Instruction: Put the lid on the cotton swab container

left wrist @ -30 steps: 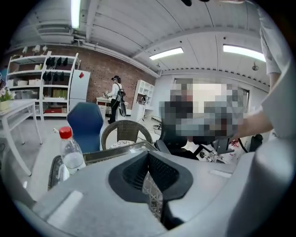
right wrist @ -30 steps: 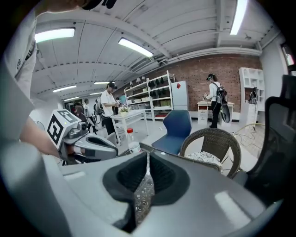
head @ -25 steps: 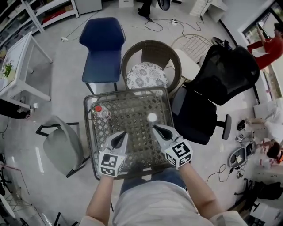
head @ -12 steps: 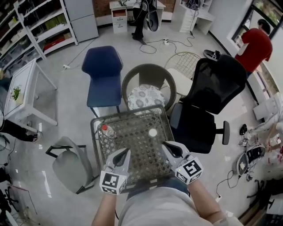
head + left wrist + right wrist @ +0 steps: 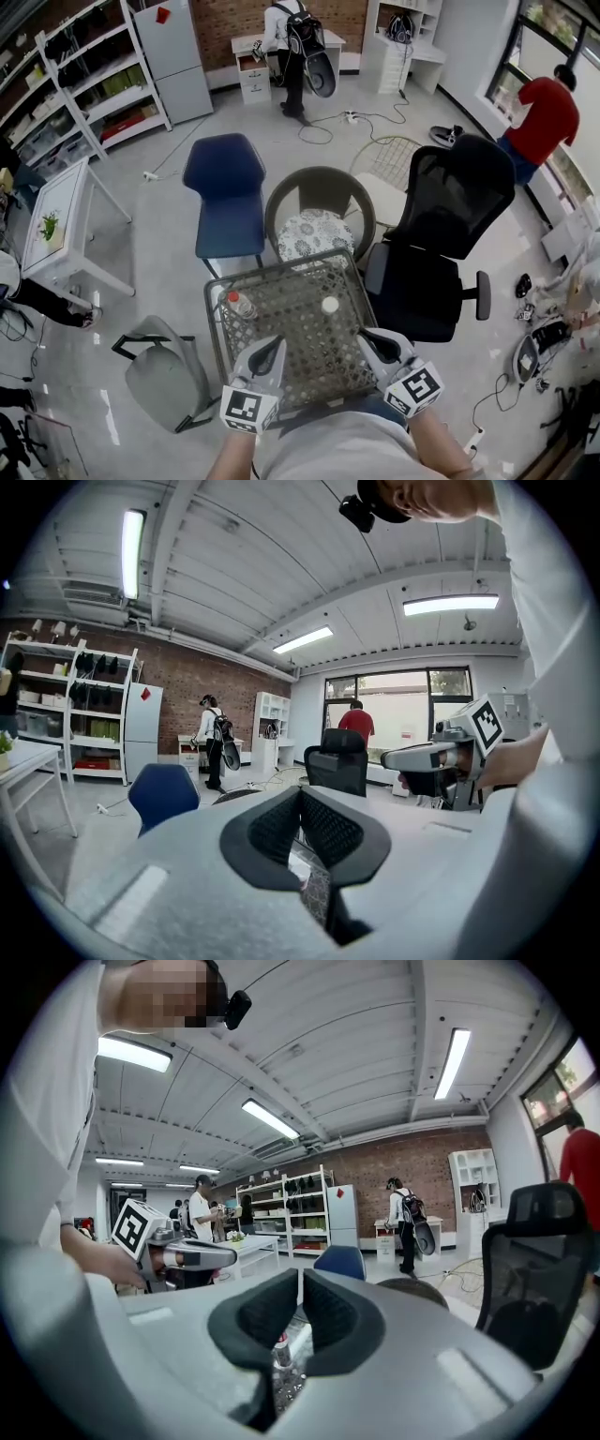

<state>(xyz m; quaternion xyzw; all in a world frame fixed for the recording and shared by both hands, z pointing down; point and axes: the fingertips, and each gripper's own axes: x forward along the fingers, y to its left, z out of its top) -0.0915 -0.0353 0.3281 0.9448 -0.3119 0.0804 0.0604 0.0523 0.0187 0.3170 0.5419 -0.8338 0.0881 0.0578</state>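
Blocking the near edge of the lattice-topped table (image 5: 314, 366), the person's torso (image 5: 337, 450) cuts it off at six o'clock in the head view. In both gripper views the grey jaw bodies fill the lower half, so only slivers of the table top show through the notch under the pads.

The cotton swab container (image 5: 330, 305) can be made out only in the head view. It is a small white round disc at about one o'clock from the table's middle, well apart from both grippers. It is too small to tell whether the lid sits on it, or whether the disc is the lid alone. Seen as a circle from above, its axis appears to run straight up toward the camera, with no long side lying across the table.

A clear bottle (image 5: 236, 304) with a red cap stands at ten o'clock on the table. The right gripper view catches it upright beyond the pads, and any label print is too small to read.

The left gripper (image 5: 273, 343) hovers over the table's seven o'clock part with its pads pressed together on nothing. The right gripper (image 5: 369, 336) hovers at four o'clock, its pads all but together with a hairline slit and nothing between them. Each carries a cube (image 5: 246, 410) whose faces show black-and-white block patterns
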